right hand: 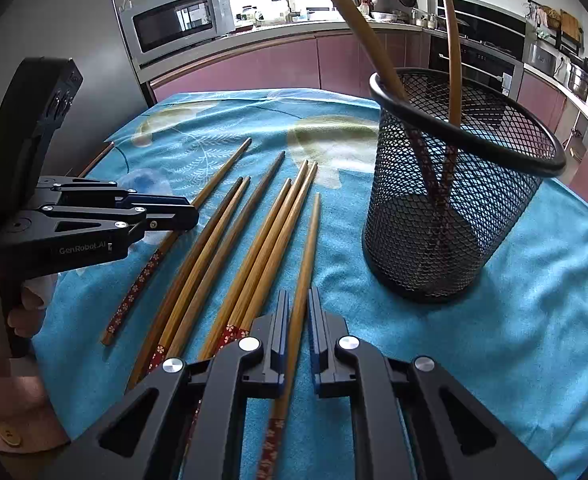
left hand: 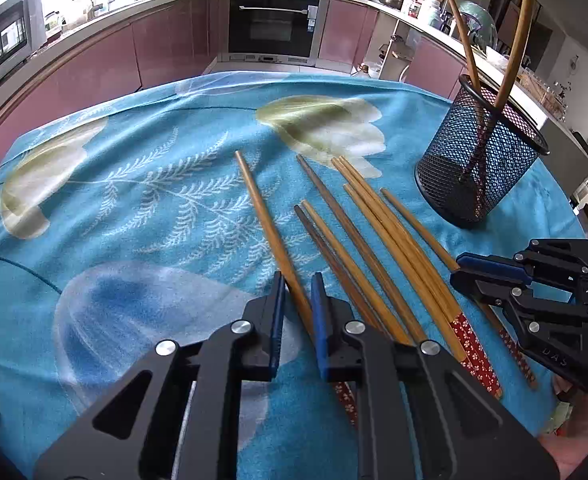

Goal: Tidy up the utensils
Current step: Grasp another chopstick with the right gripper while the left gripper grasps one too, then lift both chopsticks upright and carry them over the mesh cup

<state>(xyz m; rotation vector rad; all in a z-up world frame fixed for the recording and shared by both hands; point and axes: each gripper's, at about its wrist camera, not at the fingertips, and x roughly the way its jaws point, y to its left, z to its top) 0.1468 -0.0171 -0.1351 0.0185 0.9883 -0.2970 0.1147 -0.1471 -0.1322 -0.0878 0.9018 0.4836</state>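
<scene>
Risk: each claw pinches single chopstick low, near patterned end; long shaft may pivot or slip on lift, tip may catch mesh cup rim and tip cup over, or drag neighbouring sticks.

Left claw: closed on leftmost chopstick, shaft running far-left from pads.

Right claw: closed on rightmost chopstick, just right of loose bundle.

Cup far right on tabletop, two chopsticks already standing inside.
</scene>
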